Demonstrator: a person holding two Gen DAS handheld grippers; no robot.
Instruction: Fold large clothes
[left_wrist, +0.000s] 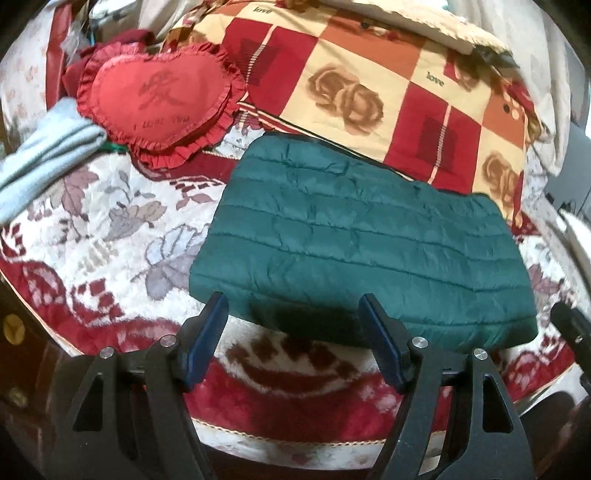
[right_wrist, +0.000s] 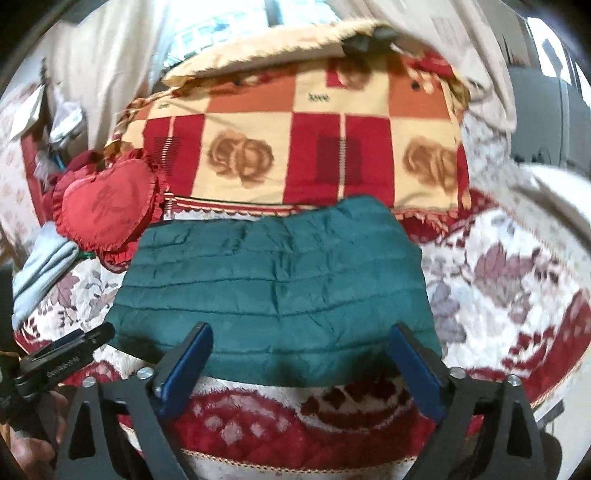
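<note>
I count one green quilted jacket, folded into a flat rectangle on the floral bedspread, with its far edge against one checked rose-print quilt. One red heart cushion and one pale blue folded cloth lie to the jacket's left. Two grippers in use. My left gripper is spread wide and holds nothing, fingertips at the jacket's near edge. My right gripper is likewise spread wide and empty, over the same edge.

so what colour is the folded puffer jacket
Dark teal green, with quilted rows; the jacket shows best in the left wrist view.
</note>
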